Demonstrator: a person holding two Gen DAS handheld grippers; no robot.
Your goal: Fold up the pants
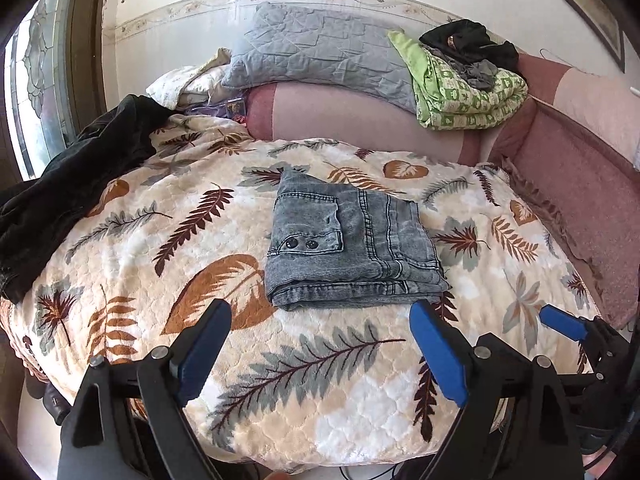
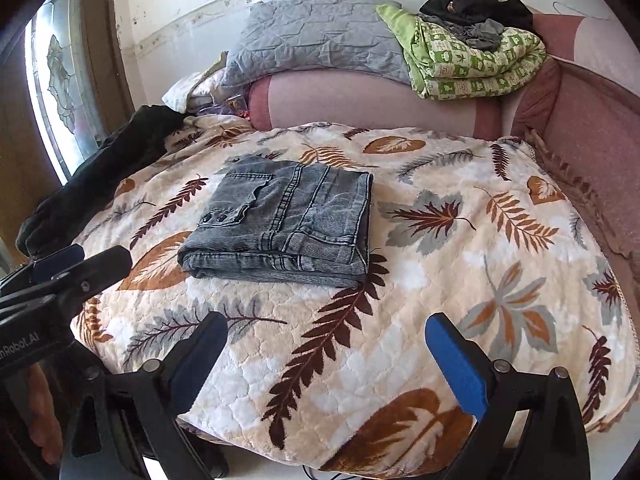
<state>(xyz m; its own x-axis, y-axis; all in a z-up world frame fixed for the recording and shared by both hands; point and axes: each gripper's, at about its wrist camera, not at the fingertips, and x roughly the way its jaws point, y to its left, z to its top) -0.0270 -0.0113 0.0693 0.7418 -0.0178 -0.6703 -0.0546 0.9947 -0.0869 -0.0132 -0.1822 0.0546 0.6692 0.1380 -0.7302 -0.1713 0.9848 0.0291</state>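
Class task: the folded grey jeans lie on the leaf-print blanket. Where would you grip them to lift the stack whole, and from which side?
Probably the thick rolled fold along the near edge of the jeans. Come in low from the near side, over the blanket: all layers meet there, while the far and right edges are loose.

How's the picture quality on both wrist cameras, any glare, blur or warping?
Left wrist view: strong fisheye bending at the wall border, dark vignette corners, bright glare from the patterned glass window; the folded grey denim pants are sharp. Right wrist view: same warping, the window blown out, pants in focus, evenly daylit leaf-print fleece blanket.
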